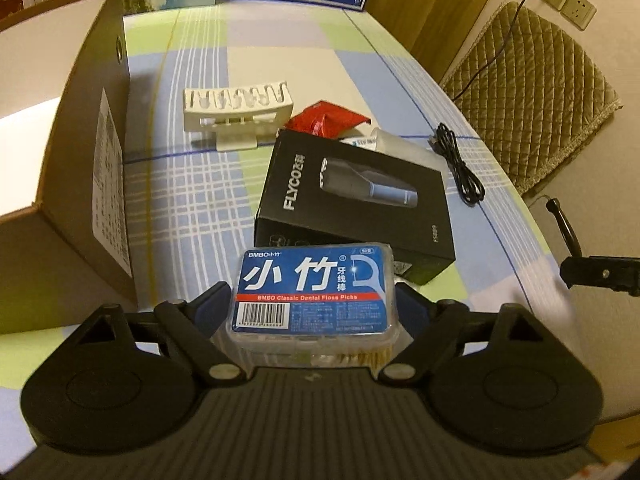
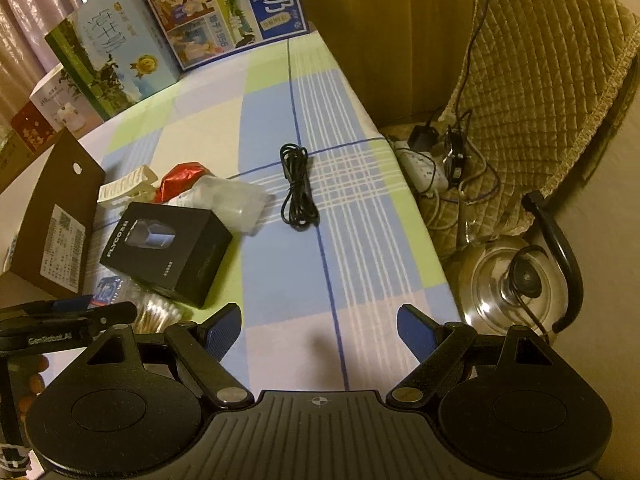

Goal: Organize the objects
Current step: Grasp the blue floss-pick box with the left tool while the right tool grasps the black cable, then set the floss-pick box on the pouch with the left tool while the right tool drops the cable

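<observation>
A table (image 2: pixel 272 100) covered with a blue, green and white checked cloth stands beside a chair (image 2: pixel 540 92) with a quilted cover; milk cartons (image 2: pixel 224 12) line its far edge. An open cardboard box (image 1: pixel 80 168) stands at the table's left side; its inside is hardly visible from either view. The left gripper (image 1: pixel 314 304) has its fingers wide on either side of a clear floss pick box (image 1: pixel 314 292), pads against its two ends. Under it lies a pack of cotton swabs (image 2: pixel 154 314). Just beyond lies a black shaver box (image 1: pixel 356 208), then a red packet (image 1: pixel 328 120), a clear plastic cup (image 2: pixel 232 200) on its side and a white rack (image 1: pixel 236 112). A coiled black cable (image 2: pixel 298 184) lies apart to the right. The right gripper (image 2: pixel 320 334) hovers over bare cloth, fingers spread and empty. A steel kettle (image 2: pixel 516 284) sits beside the table.
</observation>
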### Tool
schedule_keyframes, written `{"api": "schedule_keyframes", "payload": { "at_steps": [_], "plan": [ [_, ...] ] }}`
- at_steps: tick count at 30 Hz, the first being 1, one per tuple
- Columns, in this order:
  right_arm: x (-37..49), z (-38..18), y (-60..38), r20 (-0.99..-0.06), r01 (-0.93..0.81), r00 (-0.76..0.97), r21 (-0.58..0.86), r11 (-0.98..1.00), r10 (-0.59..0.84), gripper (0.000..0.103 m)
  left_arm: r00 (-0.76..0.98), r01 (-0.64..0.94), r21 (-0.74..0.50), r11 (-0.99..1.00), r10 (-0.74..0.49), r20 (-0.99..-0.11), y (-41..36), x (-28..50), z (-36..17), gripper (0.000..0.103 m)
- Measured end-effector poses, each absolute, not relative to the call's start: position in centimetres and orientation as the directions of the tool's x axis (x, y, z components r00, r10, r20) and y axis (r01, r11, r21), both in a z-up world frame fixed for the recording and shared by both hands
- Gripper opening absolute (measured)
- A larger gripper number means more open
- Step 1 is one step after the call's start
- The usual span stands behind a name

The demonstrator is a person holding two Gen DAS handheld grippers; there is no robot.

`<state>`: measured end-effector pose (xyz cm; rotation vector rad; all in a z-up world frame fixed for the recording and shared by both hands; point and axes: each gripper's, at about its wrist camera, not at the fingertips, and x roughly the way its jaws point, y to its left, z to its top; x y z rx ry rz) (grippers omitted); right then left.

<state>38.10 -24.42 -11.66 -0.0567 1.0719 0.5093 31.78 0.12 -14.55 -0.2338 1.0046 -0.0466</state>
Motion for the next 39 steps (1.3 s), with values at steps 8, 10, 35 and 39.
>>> {"api": "schedule_keyframes", "payload": {
  "at_steps": [8,10,35,39],
  "plan": [
    [40.4,-11.8,-24.0,-0.811,-0.476,0.397,0.218,0.852,0.429,0.082,0.602,-0.100,-0.142,0.985,-0.054,-0.797,-0.3,29.4,-12.2,0.083],
    [41.3,-11.8,-23.5,-0.794,-0.500,0.409,0.218,0.838,0.450,0.082,0.616,-0.121,-0.131,0.984,-0.029,-0.787,-0.1,28.5,-11.5,0.083],
    [49.3,-18.4,-16.2,-0.786,-0.677,0.391,0.106,0.728,0.479,0.016,0.536,-0.607,0.014,0.795,0.423,-0.731,9.5,17.7,-7.1,0.083],
    [48.8,-17.9,-16.4,-0.782,-0.680,0.397,0.101,0.727,0.480,0.014,0.525,-0.632,0.025,0.775,0.452,-0.722,10.5,17.0,-6.5,0.083]
  ]
}}
